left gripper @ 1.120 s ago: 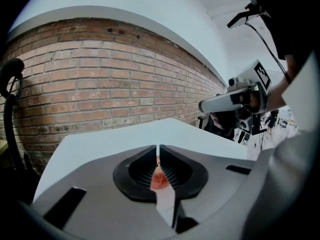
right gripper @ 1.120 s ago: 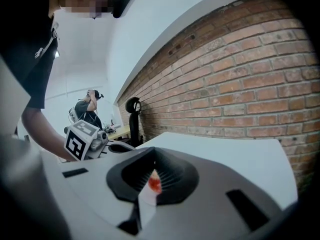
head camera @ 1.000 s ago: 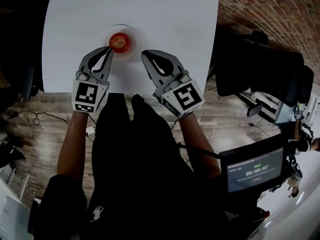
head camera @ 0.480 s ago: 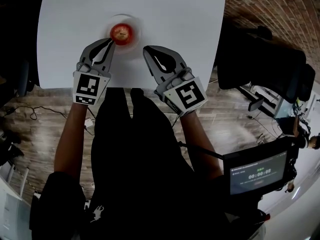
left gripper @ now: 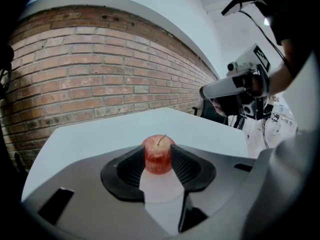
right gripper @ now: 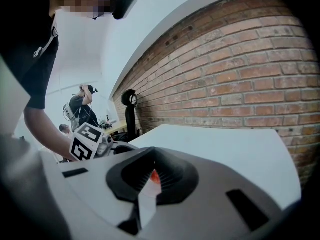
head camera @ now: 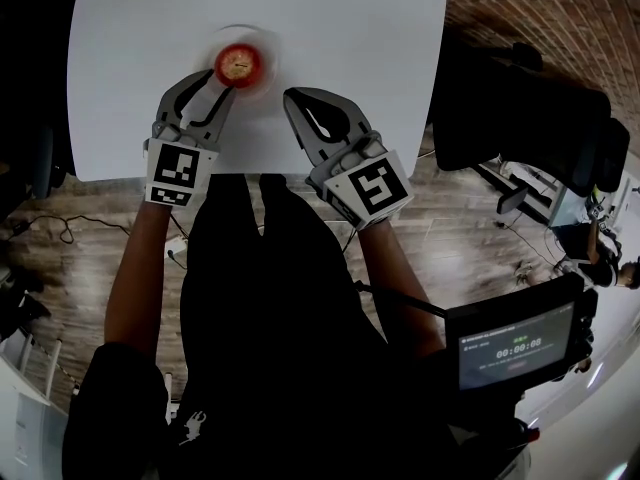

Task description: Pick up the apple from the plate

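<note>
Left tool (head camera: 214, 83): jaws have just been opening and stand partly apart, tips at the near rim of the plate (head camera: 266, 48). In the left gripper view the apple (left gripper: 159, 155) sits upright, stem up, framed by both ribbed pads. Head view puts it just ahead of the tips, so there is no grip on it. The apple is on the plate, not lifted, and the plate is on the white surface (head camera: 350, 28). Right tool (head camera: 293, 101): jaws all but together, nothing between them, held over the surface just right of the plate.
</note>
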The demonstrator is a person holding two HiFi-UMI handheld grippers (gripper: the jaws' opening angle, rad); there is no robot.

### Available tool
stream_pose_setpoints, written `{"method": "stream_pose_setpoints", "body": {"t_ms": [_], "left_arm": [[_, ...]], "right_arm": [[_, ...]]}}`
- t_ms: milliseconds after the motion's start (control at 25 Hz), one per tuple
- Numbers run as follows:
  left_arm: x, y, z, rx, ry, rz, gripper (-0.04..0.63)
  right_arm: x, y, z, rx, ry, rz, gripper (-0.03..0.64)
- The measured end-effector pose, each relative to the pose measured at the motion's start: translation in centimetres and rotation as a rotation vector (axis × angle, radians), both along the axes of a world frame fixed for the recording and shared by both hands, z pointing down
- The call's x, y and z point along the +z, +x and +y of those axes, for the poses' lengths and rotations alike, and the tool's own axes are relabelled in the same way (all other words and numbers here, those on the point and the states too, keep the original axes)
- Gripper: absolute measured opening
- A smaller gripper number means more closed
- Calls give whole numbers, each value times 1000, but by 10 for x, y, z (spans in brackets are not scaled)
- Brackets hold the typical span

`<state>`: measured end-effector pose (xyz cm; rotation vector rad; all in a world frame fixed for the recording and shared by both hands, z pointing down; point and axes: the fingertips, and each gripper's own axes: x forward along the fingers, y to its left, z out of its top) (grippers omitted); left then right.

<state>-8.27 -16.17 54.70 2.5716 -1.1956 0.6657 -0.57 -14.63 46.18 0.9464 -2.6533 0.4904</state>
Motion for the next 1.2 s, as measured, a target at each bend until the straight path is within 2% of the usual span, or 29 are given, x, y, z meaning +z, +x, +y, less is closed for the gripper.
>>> {"method": "stream_pose_setpoints", "body": {"t_ms": [440,640,1200], "left_arm": [[13,12,-2,37,-5,-42,342],[22,13,-1,55,-10,-67,411],[36,16,-8,70,-20,-96,428]], "right_arm": [[1,3,-1,12,-5,8,3],[1,3,-2,11,-3,9,3],[4,5,-1,19,-13,19,3]]}}
